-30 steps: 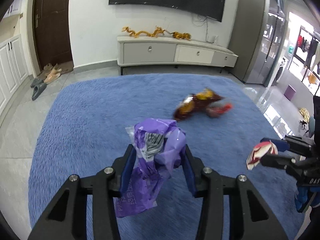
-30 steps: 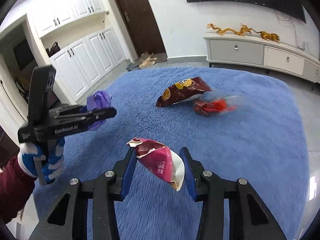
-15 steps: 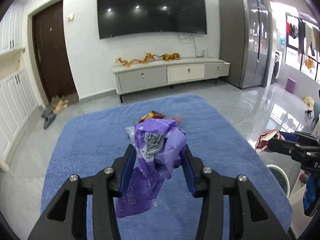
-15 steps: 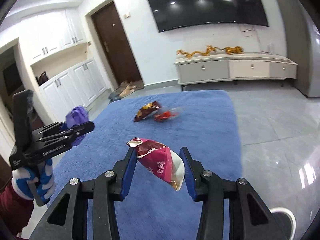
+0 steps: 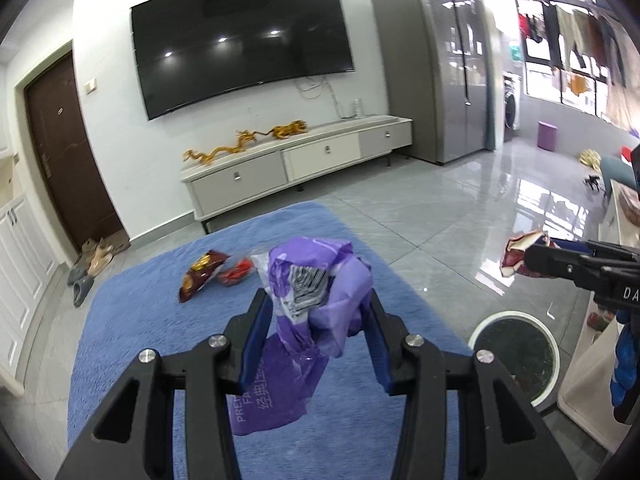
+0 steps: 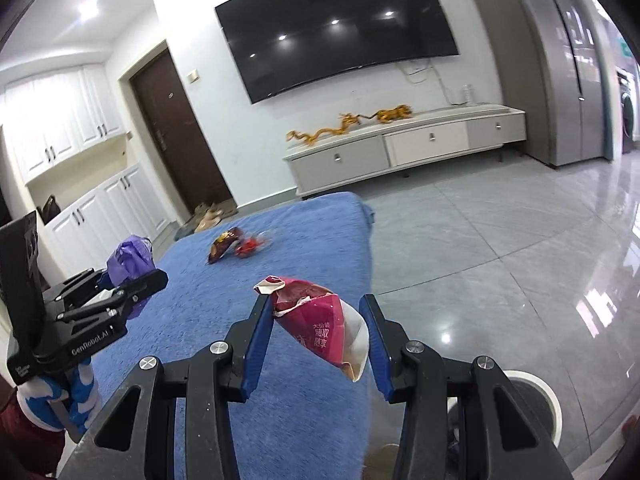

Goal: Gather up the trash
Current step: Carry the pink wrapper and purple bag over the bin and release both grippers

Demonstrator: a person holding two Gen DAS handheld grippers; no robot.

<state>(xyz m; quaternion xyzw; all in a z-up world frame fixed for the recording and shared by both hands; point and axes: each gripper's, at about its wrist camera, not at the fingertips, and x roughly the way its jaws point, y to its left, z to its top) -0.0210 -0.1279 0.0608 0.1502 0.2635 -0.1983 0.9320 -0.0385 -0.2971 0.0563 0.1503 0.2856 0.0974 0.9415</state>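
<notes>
My left gripper (image 5: 316,320) is shut on a crumpled purple plastic bag (image 5: 316,300) and holds it above the blue rug (image 5: 140,320). My right gripper (image 6: 316,328) is shut on a pink and white snack wrapper (image 6: 324,328), also held in the air. A white round trash bin (image 5: 516,360) with a dark inside stands on the floor at the lower right, below the right gripper (image 5: 520,260). Its rim shows in the right wrist view (image 6: 536,392). A dark red chip bag (image 5: 200,276) and a red wrapper (image 5: 236,272) lie on the rug farther off.
A white TV cabinet (image 5: 296,164) stands against the far wall under a large TV (image 5: 240,40). Grey tiled floor (image 6: 500,260) lies right of the rug. Shoes (image 5: 88,268) sit by the brown door at the left. A light-coloured piece of furniture (image 5: 600,392) stands beside the bin.
Both grippers have lifted and swung right with their trash, from over the rug toward the tiled floor. The trash bin has come into view at the lower right.
</notes>
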